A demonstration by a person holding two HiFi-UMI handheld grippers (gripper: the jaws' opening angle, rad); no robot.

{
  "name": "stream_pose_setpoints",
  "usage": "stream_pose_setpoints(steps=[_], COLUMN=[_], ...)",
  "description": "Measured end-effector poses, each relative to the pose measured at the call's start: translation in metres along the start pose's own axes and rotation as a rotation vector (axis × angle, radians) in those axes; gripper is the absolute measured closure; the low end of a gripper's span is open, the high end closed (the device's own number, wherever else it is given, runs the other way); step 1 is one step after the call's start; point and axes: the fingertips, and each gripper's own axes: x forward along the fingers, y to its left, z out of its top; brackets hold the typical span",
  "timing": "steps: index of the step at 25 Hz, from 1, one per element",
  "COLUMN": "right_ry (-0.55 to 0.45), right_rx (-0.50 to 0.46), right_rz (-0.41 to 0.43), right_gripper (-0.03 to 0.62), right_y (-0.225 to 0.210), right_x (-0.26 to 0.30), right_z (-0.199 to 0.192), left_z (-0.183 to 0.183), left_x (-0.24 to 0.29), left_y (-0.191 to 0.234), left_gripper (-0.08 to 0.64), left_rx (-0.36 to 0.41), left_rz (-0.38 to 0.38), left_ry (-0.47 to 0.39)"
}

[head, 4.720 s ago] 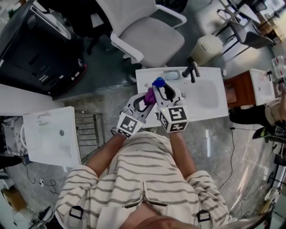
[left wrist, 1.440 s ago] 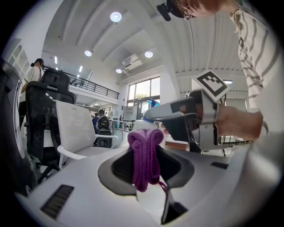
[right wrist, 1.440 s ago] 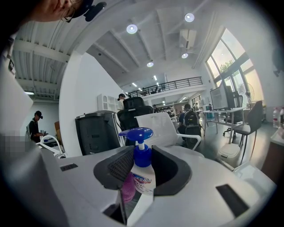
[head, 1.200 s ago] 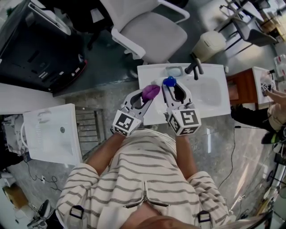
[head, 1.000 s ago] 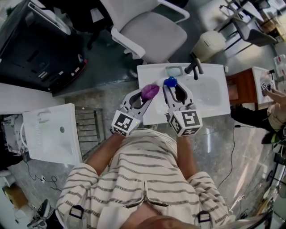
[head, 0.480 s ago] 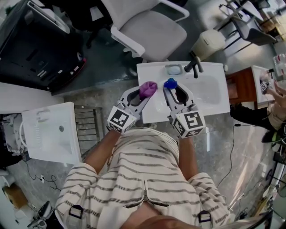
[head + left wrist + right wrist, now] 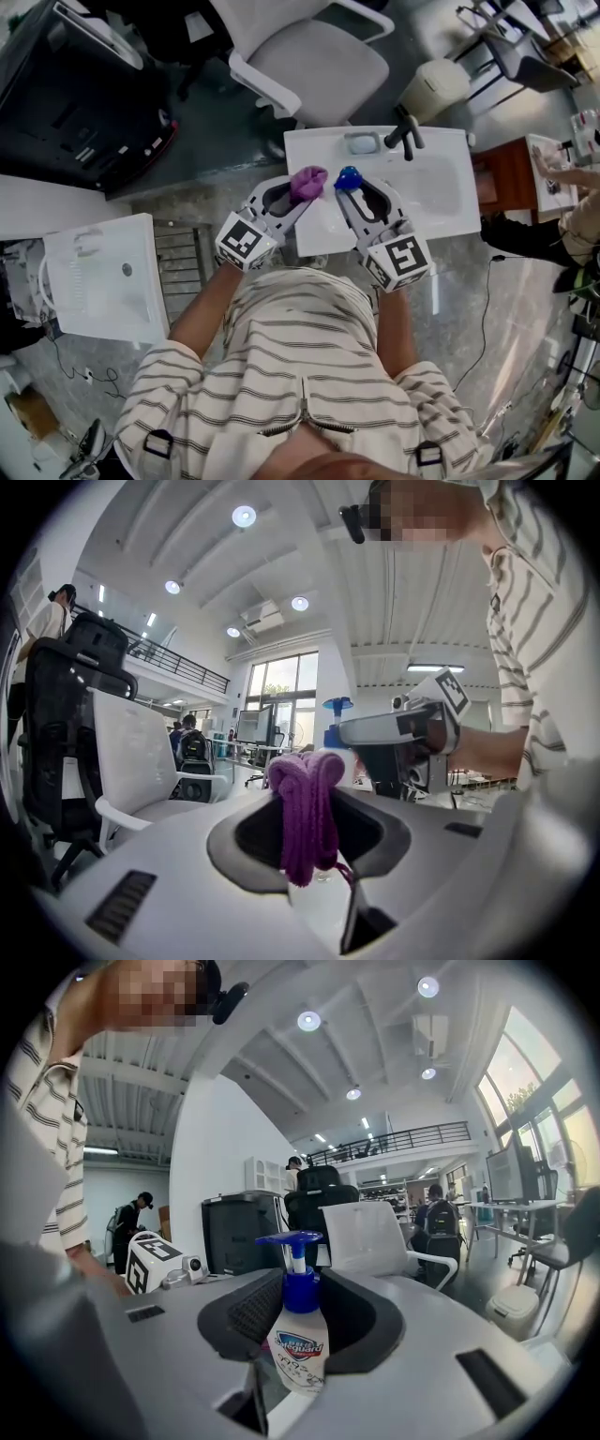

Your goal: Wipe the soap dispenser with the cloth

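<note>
Pinching a bunched, fuzzy purple cloth (image 7: pixel 305 803), the left gripper (image 7: pixel 300 193) is clamped shut. The right gripper (image 7: pixel 353 187), jaws part-spread, grips the clear, blue-pumped plastic soap dispenser (image 7: pixel 298 1344) over the glossy white washbasin (image 7: pixel 441 192).

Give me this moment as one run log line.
left gripper: shut on purple cloth | right gripper: shut on soap dispenser | cloth beside dispenser, over white sink
</note>
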Motion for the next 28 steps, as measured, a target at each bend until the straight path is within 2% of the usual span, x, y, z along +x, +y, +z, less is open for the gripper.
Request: stream_pose_setpoints(steps=[4, 11, 18, 28], right_ry=[-0.017, -0.03, -0.064, -0.097], right_rx=[0.008, 0.013, -0.005, 0.015], right_rz=[0.055, 0.104, 0.209, 0.303], right_gripper=[0.46, 0.46, 0.46, 0.459], right_y=[0.006, 0.009, 0.018, 0.035], right_x=[-0.001, -0.005, -0.013, -0.018], right_z=[0.001, 0.003, 0.008, 0.012], left_z=[0.006, 0.011, 0.015, 0.013], left_x=[0.002, 0.007, 0.008, 0.011], left_y=[-0.002, -0.008, -0.016, -0.022], left_gripper=[0.44, 0.442, 0.443, 0.445], left_rx=[0.022, 0.071, 0.065, 0.042], left_rz=[-0.058, -0.121, -0.216, -0.264], left_ry=[-0.018, -0.018, -0.037, -0.026])
